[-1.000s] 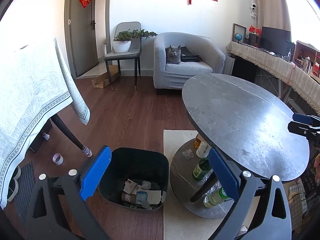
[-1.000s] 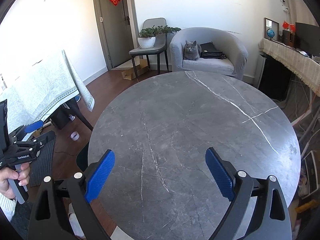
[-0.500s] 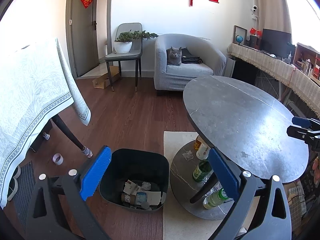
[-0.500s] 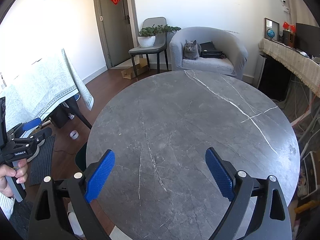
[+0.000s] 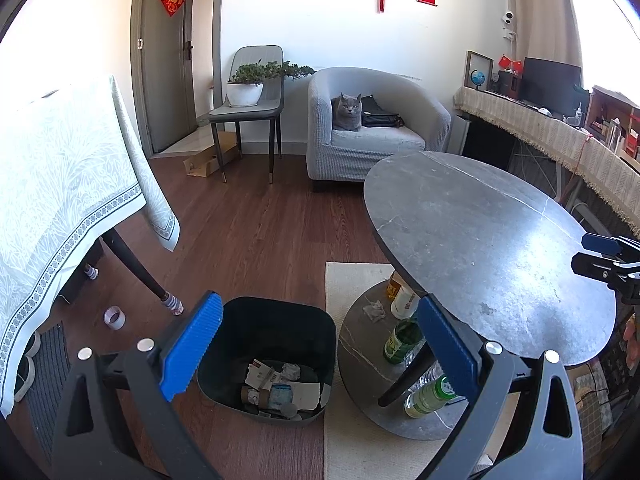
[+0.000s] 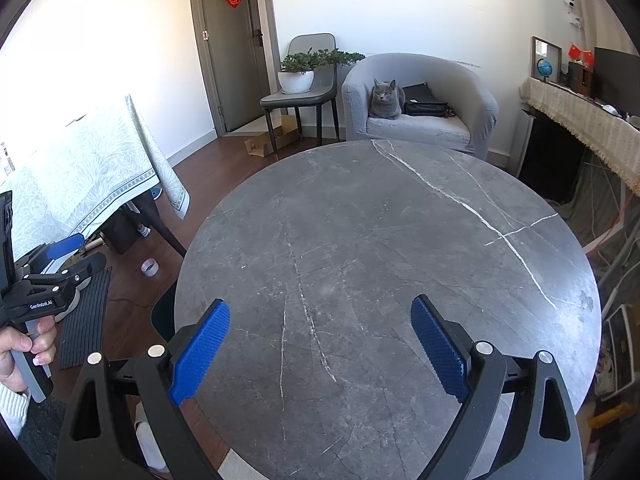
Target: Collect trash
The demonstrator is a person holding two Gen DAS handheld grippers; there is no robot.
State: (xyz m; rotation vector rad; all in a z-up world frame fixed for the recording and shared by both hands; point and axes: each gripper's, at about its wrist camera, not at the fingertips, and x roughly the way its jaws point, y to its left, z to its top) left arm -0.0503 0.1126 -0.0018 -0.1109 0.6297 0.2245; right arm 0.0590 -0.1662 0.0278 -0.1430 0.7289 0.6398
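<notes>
Trash (image 5: 280,384) fills the black bin (image 5: 320,328) — both claws (image 5: 316,352) (image 6: 320,352) gape, empty.

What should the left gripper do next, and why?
Probably lower the left gripper, open and empty, toward the crumpled tissue on the table's lower shelf. The tabletop looks bare, while the bin already holding trash sits right beside that shelf.

Bin (image 5: 276,344) on the floor left of the round table (image 5: 480,240), bottles (image 5: 400,340) on its lower shelf
</notes>
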